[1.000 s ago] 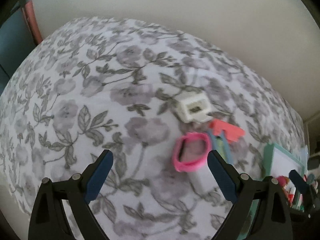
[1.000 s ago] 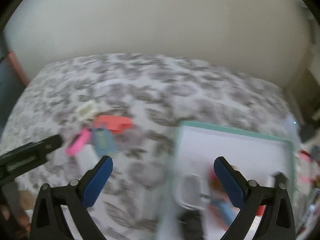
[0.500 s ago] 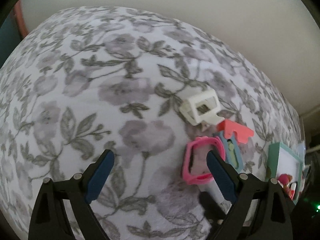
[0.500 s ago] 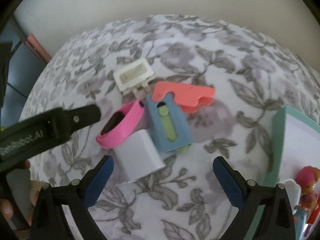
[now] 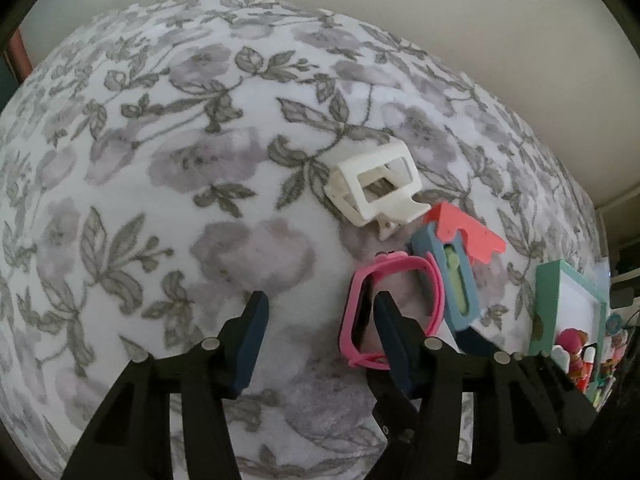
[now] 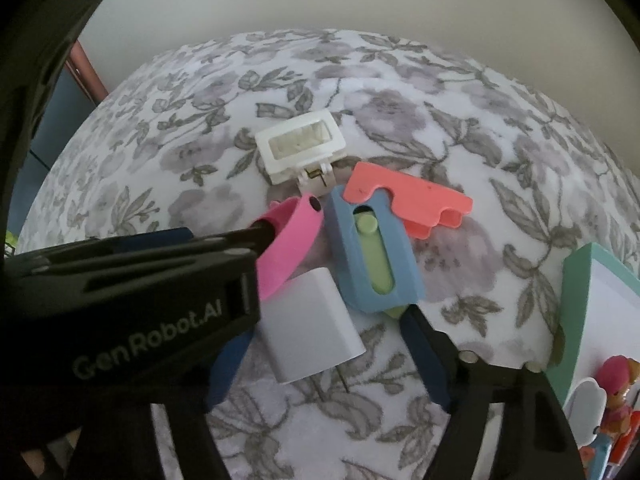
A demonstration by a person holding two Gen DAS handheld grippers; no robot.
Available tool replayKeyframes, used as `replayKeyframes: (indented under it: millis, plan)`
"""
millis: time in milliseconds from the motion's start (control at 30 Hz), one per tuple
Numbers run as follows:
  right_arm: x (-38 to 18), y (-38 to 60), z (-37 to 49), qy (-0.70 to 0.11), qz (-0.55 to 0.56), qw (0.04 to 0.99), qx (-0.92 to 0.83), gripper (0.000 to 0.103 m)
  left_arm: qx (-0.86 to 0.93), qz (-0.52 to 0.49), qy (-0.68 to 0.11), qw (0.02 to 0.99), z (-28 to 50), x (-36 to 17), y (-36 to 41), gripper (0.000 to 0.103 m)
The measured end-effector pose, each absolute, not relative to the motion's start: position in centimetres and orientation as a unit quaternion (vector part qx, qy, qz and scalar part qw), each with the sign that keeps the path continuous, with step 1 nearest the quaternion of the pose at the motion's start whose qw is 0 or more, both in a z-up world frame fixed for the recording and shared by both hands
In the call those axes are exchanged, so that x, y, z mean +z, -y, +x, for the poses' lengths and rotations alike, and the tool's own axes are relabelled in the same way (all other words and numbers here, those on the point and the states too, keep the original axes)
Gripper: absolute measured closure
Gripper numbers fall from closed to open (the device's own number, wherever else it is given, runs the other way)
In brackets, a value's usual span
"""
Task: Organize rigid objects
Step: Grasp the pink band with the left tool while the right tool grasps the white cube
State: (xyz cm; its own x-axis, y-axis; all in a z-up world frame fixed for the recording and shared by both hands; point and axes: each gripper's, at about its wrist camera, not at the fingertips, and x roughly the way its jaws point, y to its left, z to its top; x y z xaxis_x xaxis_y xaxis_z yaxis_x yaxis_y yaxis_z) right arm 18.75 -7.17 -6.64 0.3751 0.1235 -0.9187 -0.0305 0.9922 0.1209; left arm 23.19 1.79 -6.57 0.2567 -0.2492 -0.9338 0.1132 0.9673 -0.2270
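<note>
My left tool (image 5: 320,316), jaws just closing, straddles the pink band's (image 5: 390,308) left wall, unpinched; right tool (image 6: 320,354), also closing, brackets the white charger block (image 6: 310,326), lower centre.

On the flowered bedspread (image 6: 400,92) lie five loose things: one white clip (image 6: 300,148), one coral block (image 6: 412,204), one blue case (image 6: 372,256) with a green slider, one pink band (image 6: 288,248) and one white cube (image 6: 312,328). One teal tray (image 6: 576,280) stands beside them.

Pink band (image 5: 390,308), grey-floral cloth (image 5: 168,168).
</note>
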Motion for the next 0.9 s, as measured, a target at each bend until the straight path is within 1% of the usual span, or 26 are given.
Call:
replayKeyframes:
  millis: [67, 100, 267, 467, 533, 600, 633, 700, 733, 800, 900]
  plan:
    - [-6.5, 7.4, 18.8, -0.558, 0.043, 0.827, 0.05, 0.047, -0.114, -0.051, -0.6, 0.79, 22.9, -6.6, -1.5, 0.047]
    - [-6.5, 7.6, 18.8, -0.558, 0.041, 0.827, 0.047, 0.051, -0.111, -0.042, -0.601, 0.791, 22.8, -6.6, -1.1, 0.047]
    - [-6.4, 9.0, 17.6, -0.566, 0.058, 0.821, 0.046, 0.053, -0.102, -0.018, -0.599, 0.794, 22.3, -6.6, 0.5, 0.047]
    - [-6.4, 10.8, 15.7, -0.579, 0.077, 0.811, 0.023, 0.054, -0.082, 0.061, -0.582, 0.807, 21.2, -6.8, 3.4, 0.048]
    - [-6.4, 11.2, 15.2, -0.582, 0.085, 0.809, 0.016, 0.054, -0.081, 0.059, -0.581, 0.807, 21.0, -6.8, 3.8, 0.053]
    - [-6.3, 11.6, 14.6, -0.587, 0.091, 0.805, 0.008, 0.054, -0.082, 0.057, -0.584, 0.806, 20.8, -6.7, 4.0, 0.063]
    - [-6.3, 11.7, 14.3, -0.588, 0.094, 0.803, 0.006, 0.054, -0.083, 0.056, -0.584, 0.806, 20.7, -6.7, 4.0, 0.066]
    - [-6.3, 12.0, 13.8, -0.591, 0.104, 0.8, 0.001, 0.054, -0.085, 0.052, -0.584, 0.806, 20.0, -6.6, 3.8, 0.076]
    - [-6.3, 12.1, 13.6, -0.591, 0.109, 0.799, 0.0, 0.054, -0.084, 0.05, -0.585, 0.805, 19.8, -6.5, 3.7, 0.078]
    - [-6.3, 12.3, 13.0, -0.592, 0.121, 0.797, -0.001, 0.054, -0.082, 0.037, -0.588, 0.803, 19.6, -6.5, 3.6, 0.085]
    - [-6.1, 12.7, 12.1, -0.595, 0.14, 0.791, -0.004, 0.054, -0.08, 0.024, -0.593, 0.801, 19.0, -6.4, 3.2, 0.091]
